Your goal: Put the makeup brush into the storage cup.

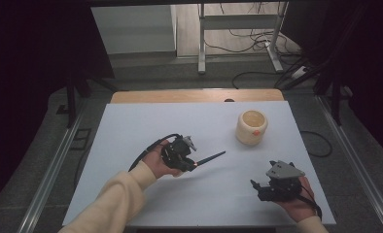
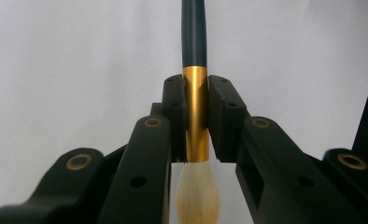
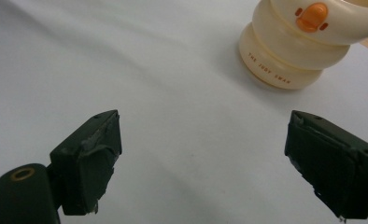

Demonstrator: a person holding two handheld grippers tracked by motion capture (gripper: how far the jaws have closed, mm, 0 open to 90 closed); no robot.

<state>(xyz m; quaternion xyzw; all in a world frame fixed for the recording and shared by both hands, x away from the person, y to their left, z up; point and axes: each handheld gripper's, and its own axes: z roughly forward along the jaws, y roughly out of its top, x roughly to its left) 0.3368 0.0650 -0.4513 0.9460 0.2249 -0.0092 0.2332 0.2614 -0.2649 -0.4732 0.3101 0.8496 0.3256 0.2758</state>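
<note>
A white table (image 1: 131, 126) takes up the middle of the high view, its far wooden edge showing along the top and grey floor running down both sides. On it, in the upper right of the white surface, stands a cream holder (image 1: 252, 127), a round open-topped pot with bulging rings and a small orange duck bill on its front; in the right gripper view it sits in the upper right corner (image 3: 303, 44), upright, with small lettering near its base.

At the lower right of the high view the right gripper (image 1: 258, 187) rests low over the table in a hand, well apart from the holder. Its jaws stand wide, with nothing but bare table between them in the right gripper view (image 3: 203, 158).

Left of centre in the high view, the left gripper (image 1: 193, 164) is held by a hand with a cream sleeve (image 1: 116, 199). Its jaws are clamped on a brush (image 1: 210, 158), whose dark handle points toward the right and slightly up in the frame, well short of the holder. In the left gripper view the pads press on the gold ferrule of the brush (image 2: 195, 112), the dark handle running up out of the frame and the pale bristle tuft hanging below the jaws.
</note>
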